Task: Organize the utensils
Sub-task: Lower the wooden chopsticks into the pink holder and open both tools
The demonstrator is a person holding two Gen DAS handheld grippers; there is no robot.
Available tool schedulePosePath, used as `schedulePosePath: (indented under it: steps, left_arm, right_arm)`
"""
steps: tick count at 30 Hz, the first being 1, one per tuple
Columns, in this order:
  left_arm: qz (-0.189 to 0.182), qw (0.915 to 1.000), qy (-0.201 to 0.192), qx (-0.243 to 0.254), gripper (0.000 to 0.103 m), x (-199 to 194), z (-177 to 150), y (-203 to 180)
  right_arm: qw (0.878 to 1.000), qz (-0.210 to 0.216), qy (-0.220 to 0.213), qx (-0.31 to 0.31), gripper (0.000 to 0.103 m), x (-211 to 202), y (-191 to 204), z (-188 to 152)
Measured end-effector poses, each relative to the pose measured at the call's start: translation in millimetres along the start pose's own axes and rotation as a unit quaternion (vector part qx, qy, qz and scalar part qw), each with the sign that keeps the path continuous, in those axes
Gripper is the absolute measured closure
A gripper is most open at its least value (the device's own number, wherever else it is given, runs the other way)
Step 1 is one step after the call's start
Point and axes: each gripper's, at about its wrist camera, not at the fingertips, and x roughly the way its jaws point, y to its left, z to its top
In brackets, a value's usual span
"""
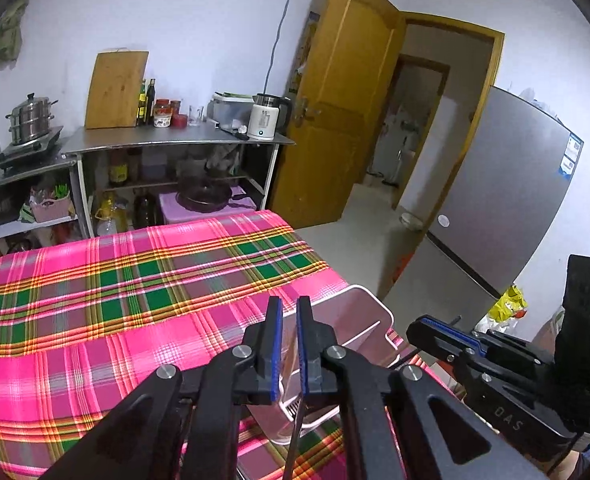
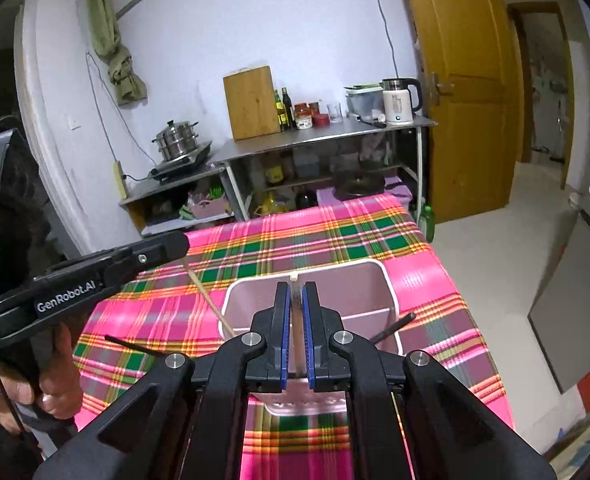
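Pink holder (image 2: pixel 369 292) sits near tablecloth (image 2: pixel 335 236) edge.

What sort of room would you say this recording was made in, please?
Most likely a small home kitchen. A steamer pot sits on a cooktop, a steel counter carries a cutting board, bottles, jars and an electric kettle, and a grey fridge stands by the door.

Home kitchen, steamer pot (image 2: pixel 177 139), kettle (image 2: pixel 399 100), fridge (image 1: pixel 511 200)
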Motion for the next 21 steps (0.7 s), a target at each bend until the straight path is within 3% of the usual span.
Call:
schedulePosePath:
  steps: [6, 13, 21]
  left_arm:
    - [0.001, 0.9999, -0.014, -0.005, 0.095, -20.9, 0.6, 4.2]
    - [0.006, 0.9992, -0.039, -0.005, 0.095, -61.1, -4.1, 6.2]
    - [0.019, 0.9985, -0.05, -0.014, 0.094, -107.0, -37.6, 19.3]
  right_arm:
    - [1.0, -0.006, -0.005, 0.005, 0.089, -8.1, -0.5, -3.1]
    - [1.0, -0.004, -0.027, 0.005, 0.088, -33.1, 3.9, -5.0]
    - [0.999, 0.012, -0.031, -0.006, 0.088, -60.6, 22.7, -26.1]
